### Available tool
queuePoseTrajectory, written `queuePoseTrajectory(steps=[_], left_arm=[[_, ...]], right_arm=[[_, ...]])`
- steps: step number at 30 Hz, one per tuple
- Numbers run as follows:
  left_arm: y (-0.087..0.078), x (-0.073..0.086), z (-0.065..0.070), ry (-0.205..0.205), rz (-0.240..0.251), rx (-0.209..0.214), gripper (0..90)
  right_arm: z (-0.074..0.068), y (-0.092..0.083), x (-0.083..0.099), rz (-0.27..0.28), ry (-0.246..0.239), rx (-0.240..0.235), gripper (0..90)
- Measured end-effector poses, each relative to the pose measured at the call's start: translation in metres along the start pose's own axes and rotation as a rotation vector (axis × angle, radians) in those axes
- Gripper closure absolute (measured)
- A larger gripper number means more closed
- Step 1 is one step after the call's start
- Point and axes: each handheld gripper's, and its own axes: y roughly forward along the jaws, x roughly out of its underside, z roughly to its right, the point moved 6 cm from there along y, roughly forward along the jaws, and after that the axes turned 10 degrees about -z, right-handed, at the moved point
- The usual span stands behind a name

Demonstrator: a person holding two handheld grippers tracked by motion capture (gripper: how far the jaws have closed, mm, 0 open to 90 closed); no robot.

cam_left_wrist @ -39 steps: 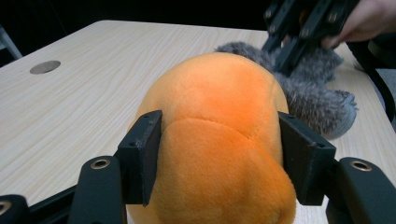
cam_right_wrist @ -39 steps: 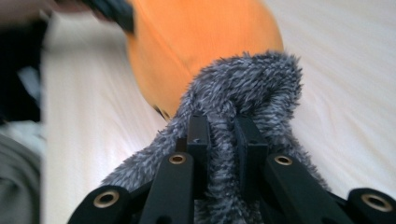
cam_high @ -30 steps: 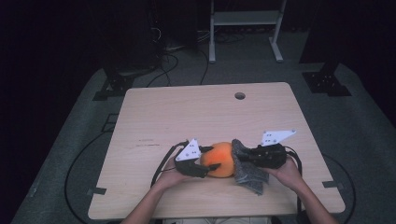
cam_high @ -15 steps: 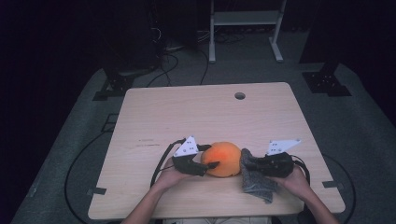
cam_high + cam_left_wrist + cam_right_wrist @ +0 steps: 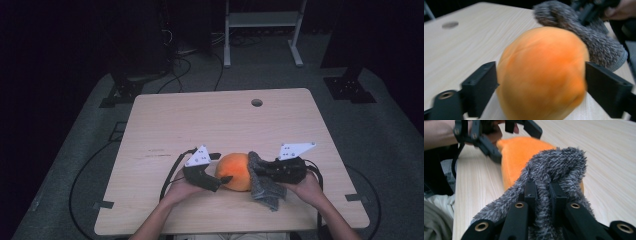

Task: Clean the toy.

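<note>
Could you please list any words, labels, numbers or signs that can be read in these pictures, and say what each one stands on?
None can be read.
Small dark marks, perhaps print, on the table left of the left gripper: too small to read.
Small dots on the grey plates atop both grippers: no readable text.
The orange plush ball, the grey fuzzy cloth and the right gripper carry no writing that shows.

My left hand-held gripper has just opened its jaws wide, both pointing inward; my right hand-held gripper is clamped tight, forearms low.
</note>
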Motion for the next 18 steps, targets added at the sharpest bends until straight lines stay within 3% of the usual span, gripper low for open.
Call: queuePoseTrajectory(steps=[1,2,3,5,8,10,13,14,15,16,18], left_arm=[[-0.001,0.0,0.0,-0.01,0.005,0.017,13.5],[-0.002,0.0,0.0,-0.001,0.016,0.035,21.0],[-0.003,-0.001,0.002,0.013,0.027,0.031,29.5],[-0.002,-0.003,0.005,0.047,0.031,0.015,38.2],[-0.002,-0.004,0.008,0.079,0.035,0.006,44.7],[-0.002,-0.005,0.014,0.137,0.03,-0.012,45.9],[-0.001,-0.006,0.026,0.255,0.019,-0.043,45.8],[-0.001,-0.006,0.026,0.255,0.019,-0.043,45.1],[-0.002,-0.005,0.025,0.243,0.014,-0.041,43.5],[-0.002,-0.004,0.023,0.224,0.012,-0.039,40.4],[-0.003,-0.004,0.017,0.159,0.009,-0.046,29.1]], right_arm=[[0.001,-0.001,0.003,-0.009,0.006,0.001,78.7],[0.002,-0.002,0.006,-0.017,0.004,0.008,78.7],[0.002,-0.003,0.01,-0.038,0.001,0.021,78.6],[0.0,-0.005,0.011,-0.058,-0.018,0.043,78.6],[-0.008,-0.013,-0.002,-0.028,-0.054,0.041,78.6],[-0.017,-0.016,-0.017,0.012,-0.083,0.024,78.5],[-0.029,-0.014,-0.037,0.002,-0.147,0.038,78.5],[-0.029,-0.014,-0.037,0.002,-0.147,0.038,78.5],[-0.031,-0.005,-0.039,-0.046,-0.17,0.048,78.6],[-0.03,-0.003,-0.038,-0.054,-0.165,0.046,78.7],[-0.028,0.0,-0.033,-0.059,-0.139,0.033,78.7]])
